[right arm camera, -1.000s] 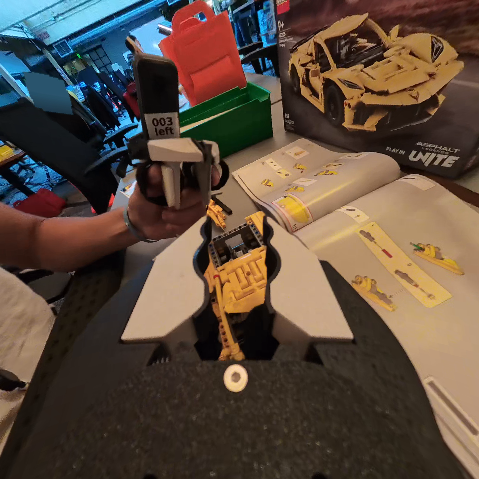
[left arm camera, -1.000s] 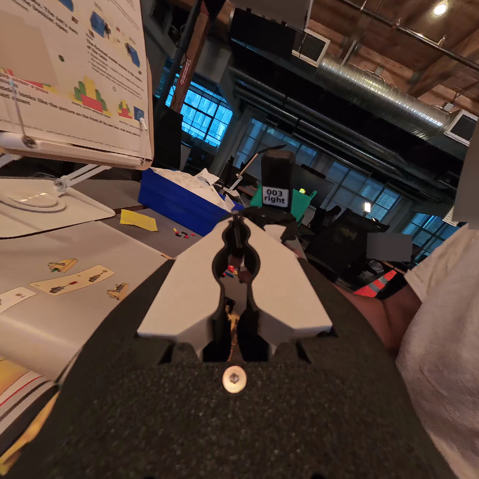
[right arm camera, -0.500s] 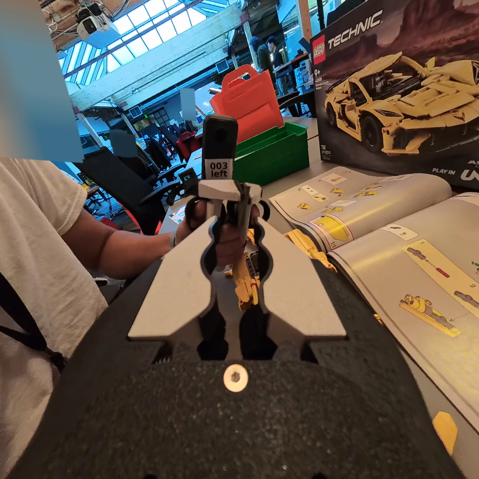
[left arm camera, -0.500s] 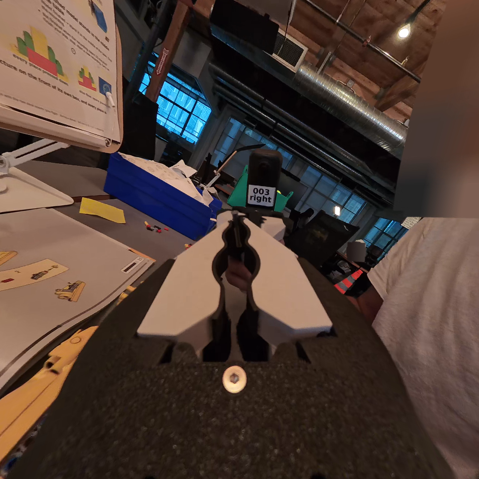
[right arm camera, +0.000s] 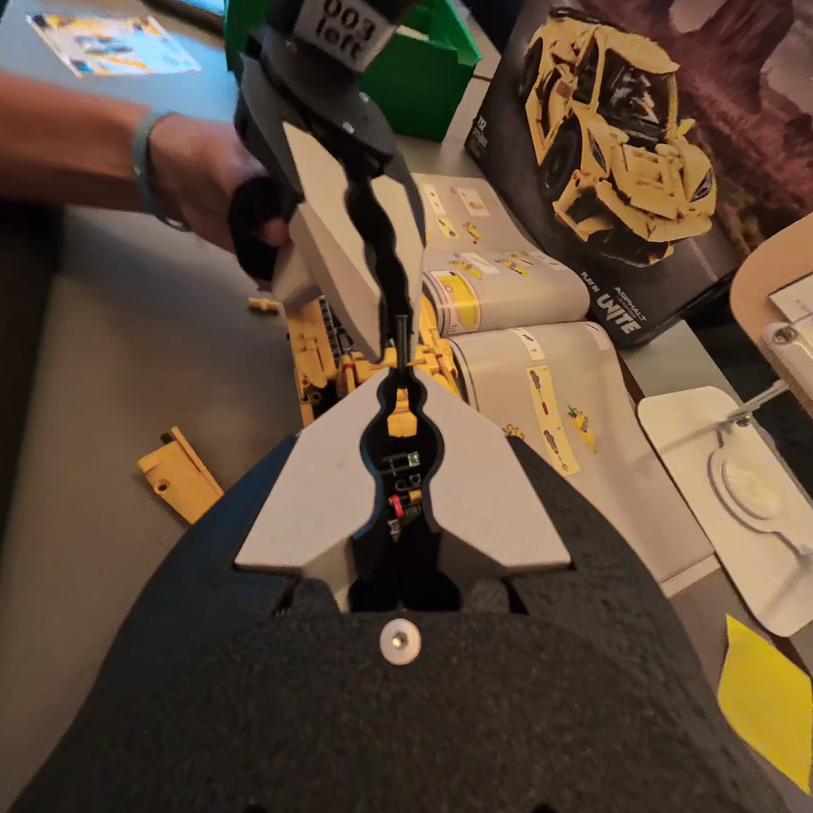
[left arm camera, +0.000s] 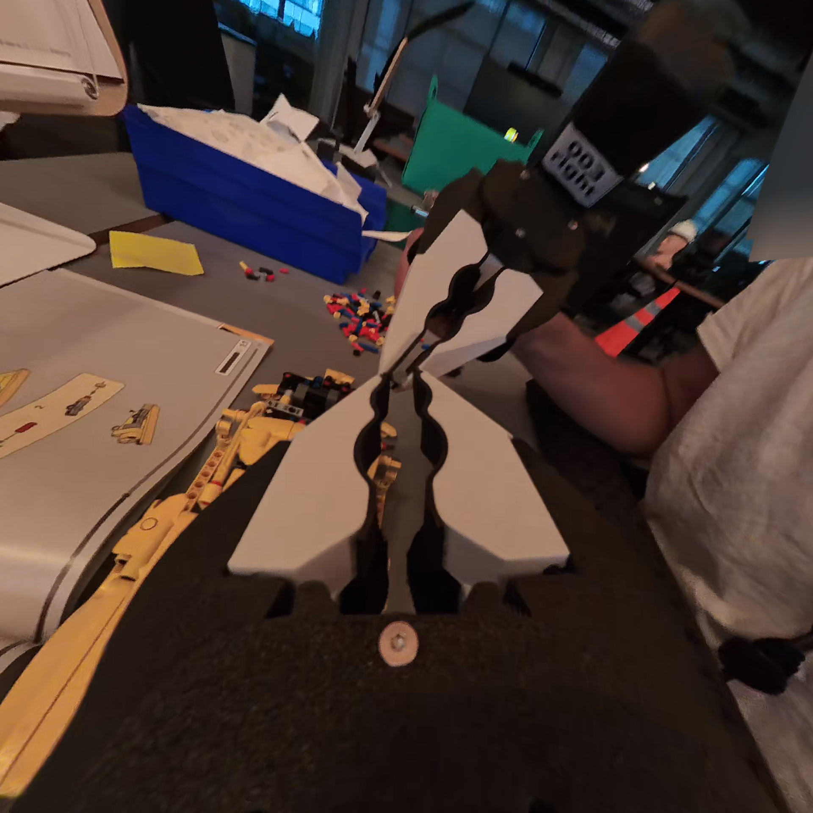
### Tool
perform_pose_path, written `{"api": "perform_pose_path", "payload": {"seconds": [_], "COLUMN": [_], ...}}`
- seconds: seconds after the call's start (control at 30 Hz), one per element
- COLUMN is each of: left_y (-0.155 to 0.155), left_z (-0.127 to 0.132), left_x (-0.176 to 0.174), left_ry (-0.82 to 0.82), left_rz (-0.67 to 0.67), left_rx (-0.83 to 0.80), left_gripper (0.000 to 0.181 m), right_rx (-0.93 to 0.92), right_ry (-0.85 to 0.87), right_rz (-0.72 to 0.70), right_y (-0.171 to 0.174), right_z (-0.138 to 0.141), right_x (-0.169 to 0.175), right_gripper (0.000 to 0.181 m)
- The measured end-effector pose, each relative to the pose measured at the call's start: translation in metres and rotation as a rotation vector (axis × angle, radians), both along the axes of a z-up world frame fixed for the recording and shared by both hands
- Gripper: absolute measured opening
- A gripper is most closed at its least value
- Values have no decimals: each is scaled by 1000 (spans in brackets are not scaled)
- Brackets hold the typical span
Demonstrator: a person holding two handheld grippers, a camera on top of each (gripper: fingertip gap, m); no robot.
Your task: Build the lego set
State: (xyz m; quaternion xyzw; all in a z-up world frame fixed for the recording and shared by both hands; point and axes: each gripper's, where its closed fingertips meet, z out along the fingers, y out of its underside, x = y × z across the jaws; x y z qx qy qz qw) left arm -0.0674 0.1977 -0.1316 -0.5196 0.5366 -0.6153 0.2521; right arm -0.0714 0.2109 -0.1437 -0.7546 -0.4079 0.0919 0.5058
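Observation:
My grippers meet tip to tip above the table. My right gripper [right arm camera: 401,374] is shut on a thin black axle [right arm camera: 400,341] that stands up from its tips. My left gripper [left arm camera: 399,382] is slightly open around the axle's other end [left arm camera: 411,354]. The left gripper also shows above in the right wrist view [right arm camera: 396,325], and the right gripper shows above in the left wrist view [left arm camera: 398,371]. The partly built yellow car chassis [right arm camera: 316,352] lies on the table below them, and it also shows in the left wrist view [left arm camera: 246,433].
The open instruction booklet [left arm camera: 110,396] lies beside the chassis, with the set's box [right arm camera: 638,145] behind. A pile of small pieces [left arm camera: 360,316], a blue bin [left arm camera: 246,206], a green bin [right arm camera: 418,83] and a loose yellow panel [right arm camera: 180,475] are around. A white stand base [right arm camera: 726,484] sits at the right. The tips of both grippers are at nearly the same place.
My right gripper let go of the chassis, swung to the left gripper and shut on the axle. My left gripper eased open. Both tilted down toward the table.

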Motion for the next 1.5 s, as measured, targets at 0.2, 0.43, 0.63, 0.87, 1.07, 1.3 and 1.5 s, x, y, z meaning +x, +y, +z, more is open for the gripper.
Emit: {"api": "perform_pose_path", "payload": {"seconds": [0.2, 0.43, 0.63, 0.87, 1.07, 1.3, 1.5], "left_y": [-3, -4, -9, -11, -12, 53, 78], "left_z": [-10, -10, -9, -16, -9, 2, 1], "left_x": [1, -3, -15, -15, -18, -31, -35], "left_ry": [42, 78, 105, 113, 78, 29, 20], "left_rz": [5, -8, -70, -101, -113, 133, 258], "left_rx": [64, 100, 98, 94, 98, 51, 81], "left_gripper": [4, 4, 4, 4, 4, 4, 3], "right_rx": [-20, -31, -53, -81, -63, 83, 44], "right_ry": [-72, -30, 25, 40, 123, 266, 383], "right_rz": [31, 52, 107, 121, 137, -82, -236], "right_y": [-7, -9, -14, -15, -16, 7, 25], "right_z": [-9, -8, -6, -10, 0, 21, 14], "right_x": [0, -4, -16, -14, -16, 30, 61], "right_gripper": [3, 2, 2, 2, 2, 15, 37]}}
